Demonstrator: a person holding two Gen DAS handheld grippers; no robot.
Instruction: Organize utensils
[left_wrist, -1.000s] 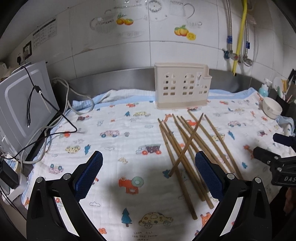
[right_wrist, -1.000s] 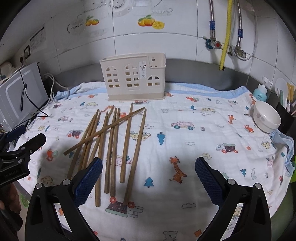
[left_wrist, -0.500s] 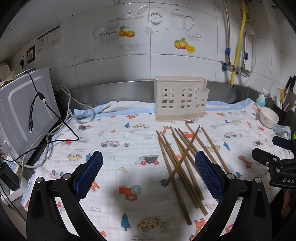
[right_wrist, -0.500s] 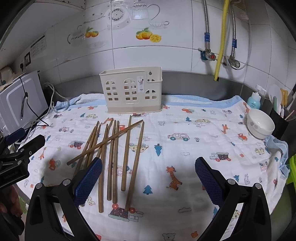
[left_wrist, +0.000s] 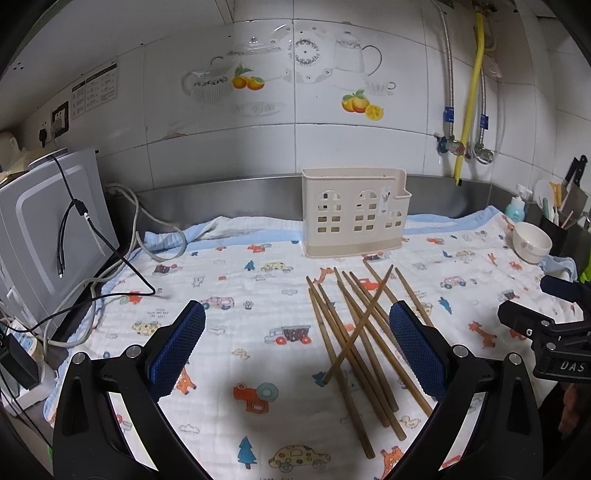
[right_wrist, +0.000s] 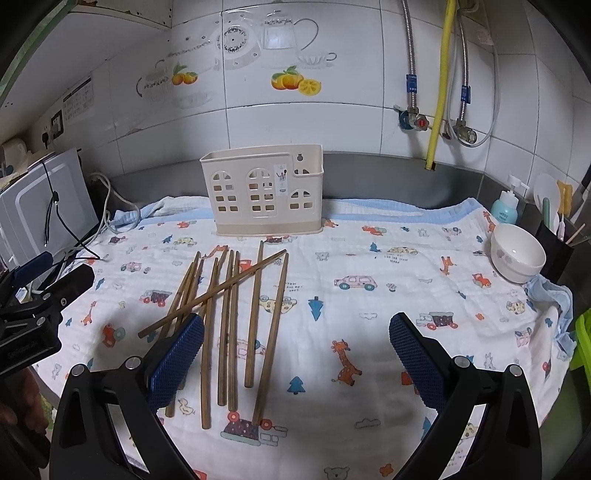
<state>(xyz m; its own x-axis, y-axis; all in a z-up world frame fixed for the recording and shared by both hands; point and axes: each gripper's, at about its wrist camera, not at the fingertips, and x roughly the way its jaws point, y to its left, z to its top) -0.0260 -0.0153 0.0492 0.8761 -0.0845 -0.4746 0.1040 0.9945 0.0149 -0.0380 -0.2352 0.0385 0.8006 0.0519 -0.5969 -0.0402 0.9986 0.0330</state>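
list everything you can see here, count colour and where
chopsticks: eight, brown wood, loose on the cloth before the holder, one lying across the others
utensil holder: one, cream plastic, upright at the back of the cloth, looks empty
cloth: one, white with cartoon prints and blue edge, covering the counter
bowl: one, white, right edge of the cloth
soap bottle: one, light blue, behind the bowl
appliance: one, grey, far left, cables hanging over it
pipe: one, yellow, on the tiled wall
left claw: blue pads, open, empty, above the cloth left of the chopsticks
right claw: blue pads, open, empty, above the near chopstick ends
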